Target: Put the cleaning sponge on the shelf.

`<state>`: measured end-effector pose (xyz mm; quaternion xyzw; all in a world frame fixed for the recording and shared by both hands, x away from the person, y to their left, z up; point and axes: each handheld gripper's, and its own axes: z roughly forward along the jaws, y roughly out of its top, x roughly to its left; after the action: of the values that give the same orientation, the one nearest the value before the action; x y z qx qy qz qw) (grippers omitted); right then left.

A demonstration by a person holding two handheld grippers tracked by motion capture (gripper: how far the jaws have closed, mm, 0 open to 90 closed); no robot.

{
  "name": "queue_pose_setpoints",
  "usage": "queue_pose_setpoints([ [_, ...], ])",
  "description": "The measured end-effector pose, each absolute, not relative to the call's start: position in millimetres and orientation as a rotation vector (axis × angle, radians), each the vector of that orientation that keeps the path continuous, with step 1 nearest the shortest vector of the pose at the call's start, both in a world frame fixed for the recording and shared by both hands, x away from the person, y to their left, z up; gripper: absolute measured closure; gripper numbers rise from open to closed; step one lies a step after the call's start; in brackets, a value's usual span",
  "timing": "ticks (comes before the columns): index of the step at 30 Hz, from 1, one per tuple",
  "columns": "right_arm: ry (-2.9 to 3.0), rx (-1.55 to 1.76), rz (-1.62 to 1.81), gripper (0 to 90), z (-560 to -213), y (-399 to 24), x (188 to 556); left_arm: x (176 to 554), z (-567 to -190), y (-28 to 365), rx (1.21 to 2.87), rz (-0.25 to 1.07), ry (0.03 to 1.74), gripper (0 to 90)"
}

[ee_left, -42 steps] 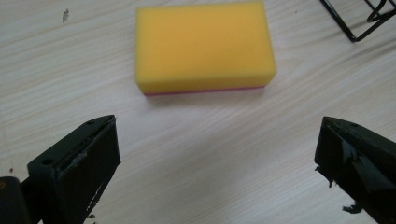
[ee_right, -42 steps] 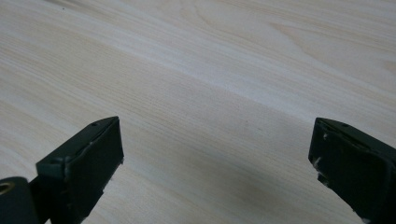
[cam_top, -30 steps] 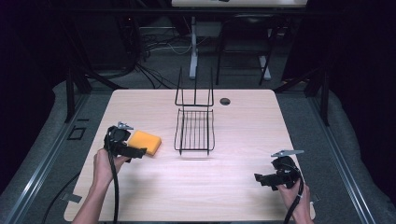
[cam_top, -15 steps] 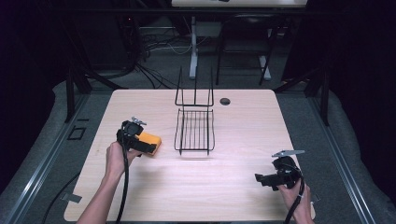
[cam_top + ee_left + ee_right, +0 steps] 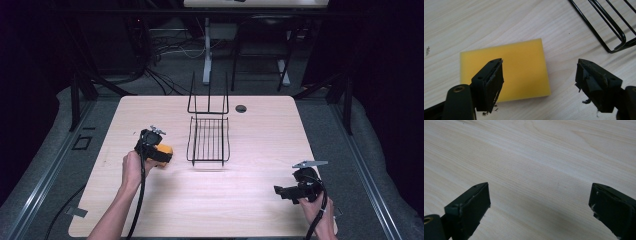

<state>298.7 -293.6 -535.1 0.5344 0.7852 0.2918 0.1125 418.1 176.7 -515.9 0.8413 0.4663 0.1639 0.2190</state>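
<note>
Left gripper: held above the yellow sponge, jaws spread wide, nothing clamped.
Yellow sponge: laid flat on the table, left of the wire rack.
Right gripper: kept low at the near right, jaws spread over bare wood.

A flat yellow rectangular sponge lay on the table, just left of the black wire rack.
</note>
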Motion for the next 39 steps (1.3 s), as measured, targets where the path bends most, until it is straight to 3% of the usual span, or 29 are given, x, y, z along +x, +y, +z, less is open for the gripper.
queue_pose_setpoints([
  [27,2.297,1.57,0.845,3.7,-535,-294,298,424,-535,172,2.355,0.423,1.327,41.4],
  [39,2.293,1.571,0.833,4.1,-535,-293,298,424,-541,171,2.361,0.471,1.347,50.8],
])
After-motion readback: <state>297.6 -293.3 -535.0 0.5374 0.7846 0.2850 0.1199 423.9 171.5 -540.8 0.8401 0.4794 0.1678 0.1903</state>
